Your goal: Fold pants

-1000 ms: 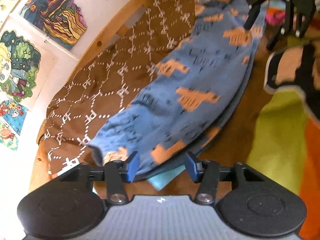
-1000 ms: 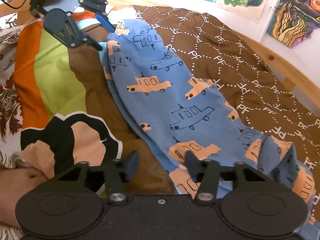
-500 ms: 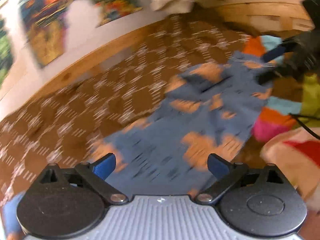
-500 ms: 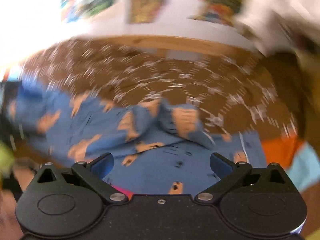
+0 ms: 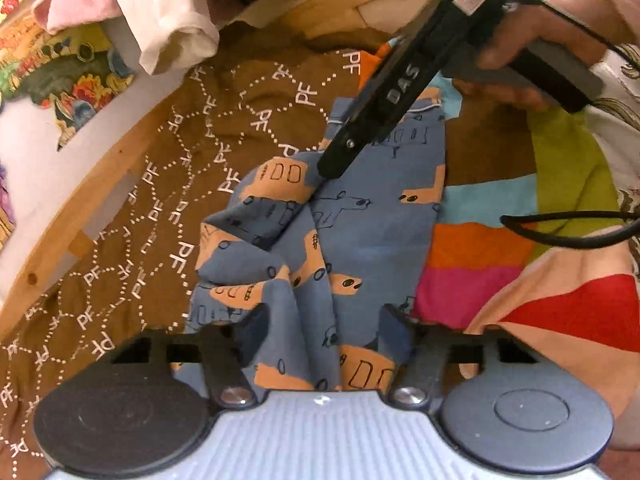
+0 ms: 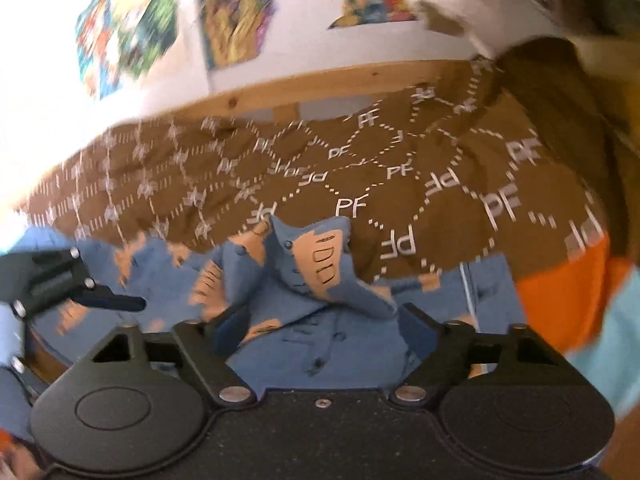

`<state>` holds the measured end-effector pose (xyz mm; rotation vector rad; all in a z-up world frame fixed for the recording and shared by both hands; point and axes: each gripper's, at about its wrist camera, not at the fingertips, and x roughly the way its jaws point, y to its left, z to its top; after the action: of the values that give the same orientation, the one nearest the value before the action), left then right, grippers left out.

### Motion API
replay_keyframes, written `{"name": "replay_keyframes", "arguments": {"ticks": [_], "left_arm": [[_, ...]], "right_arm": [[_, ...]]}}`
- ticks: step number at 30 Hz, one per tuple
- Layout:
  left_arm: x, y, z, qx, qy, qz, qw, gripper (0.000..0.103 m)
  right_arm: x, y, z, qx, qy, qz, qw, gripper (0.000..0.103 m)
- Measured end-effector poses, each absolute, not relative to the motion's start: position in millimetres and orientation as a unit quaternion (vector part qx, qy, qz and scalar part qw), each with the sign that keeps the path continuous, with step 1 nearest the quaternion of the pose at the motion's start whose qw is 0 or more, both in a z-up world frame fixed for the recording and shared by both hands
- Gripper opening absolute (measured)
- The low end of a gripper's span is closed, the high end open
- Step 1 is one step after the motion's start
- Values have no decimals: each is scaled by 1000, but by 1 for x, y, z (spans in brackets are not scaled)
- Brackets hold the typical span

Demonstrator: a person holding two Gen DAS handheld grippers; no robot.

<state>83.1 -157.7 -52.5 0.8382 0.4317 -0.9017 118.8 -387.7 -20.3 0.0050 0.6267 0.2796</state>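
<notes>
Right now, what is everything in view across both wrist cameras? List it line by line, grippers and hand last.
pants: one pair, blue with orange vehicle print, rumpled and partly folded on the bed between the two grippers.
brown blanket: one, brown with white dotted hexagons and PF letters, under the pants.
patchwork cover: one, orange, pink, green, light blue and red patches, beside the pants.
wooden bed rail: one, light wood, along the wall.
pictures: several, multicoloured, on the white wall.
hanging cloths: pink and cream, above the bed's far end; count unclear.
cable: one, black, over the patchwork cover.
left gripper: jaws closing, pants fabric between them.
right gripper: jaws closing over the pants.
hand: one, holding the right gripper.
</notes>
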Motion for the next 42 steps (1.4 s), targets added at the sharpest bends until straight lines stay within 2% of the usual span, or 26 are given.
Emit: {"name": "replay_keyframes", "arguments": {"ticks": [2, 6, 9, 11, 12, 14, 15, 16, 17, 20, 26, 30, 34, 36, 37, 38, 39, 41, 42], "left_arm": [[89, -162, -55, 392, 212, -419, 791, 54], [84, -171, -56, 423, 201, -412, 782, 43], [83, -180, -58, 437, 199, -409, 776, 33], [84, -184, -59, 440, 205, -406, 774, 26], [85, -186, -61, 447, 206, -401, 772, 25], [86, -189, -65, 471, 207, -377, 770, 24], [87, -191, -68, 483, 207, -367, 768, 24], [87, -192, -70, 493, 207, -359, 765, 20], [87, -193, -71, 499, 211, -358, 761, 3], [91, -194, -70, 494, 230, -355, 760, 1], [102, -176, -35, 403, 289, -402, 769, 1], [101, -166, -22, 378, 312, -430, 758, 1], [98, -165, -36, 388, 322, -463, 729, 2], [104, -163, -36, 373, 333, -472, 726, 9], [109, -160, -34, 360, 342, -477, 725, 13], [117, -157, -27, 343, 355, -481, 724, 19], [123, -155, -21, 336, 364, -482, 723, 23], [139, -153, -1, 345, 369, -479, 718, 47], [146, -155, 9, 354, 365, -478, 716, 51]], "right_arm": [[130, -386, -24, -37, 313, 148, 937, 73], [146, -381, -29, -89, 323, 174, 926, 71], [152, -369, -32, -138, 329, 191, 915, 63], [157, -362, -35, -168, 336, 192, 907, 45], [160, -361, -37, -178, 341, 189, 904, 41], [163, -362, -34, -175, 350, 184, 901, 26], [165, -365, -30, -160, 355, 186, 902, 22], [166, -368, -25, -143, 358, 188, 904, 16], [166, -372, -21, -128, 359, 189, 905, 11], [166, -385, -5, -63, 366, 197, 907, 7], [159, -416, 38, 40, 383, 183, 905, 6], [147, -438, 54, 90, 406, 166, 894, 7], [130, -446, 34, 82, 436, 127, 887, 17], [112, -449, 19, 95, 444, 114, 884, 21], [102, -448, 16, 97, 436, 102, 889, 30], [92, -447, 13, 95, 424, 87, 896, 43], [78, -446, 12, 98, 409, 68, 905, 49], [58, -445, 11, 124, 384, 51, 914, 65], [47, -445, 10, 146, 369, 45, 917, 66]]}}
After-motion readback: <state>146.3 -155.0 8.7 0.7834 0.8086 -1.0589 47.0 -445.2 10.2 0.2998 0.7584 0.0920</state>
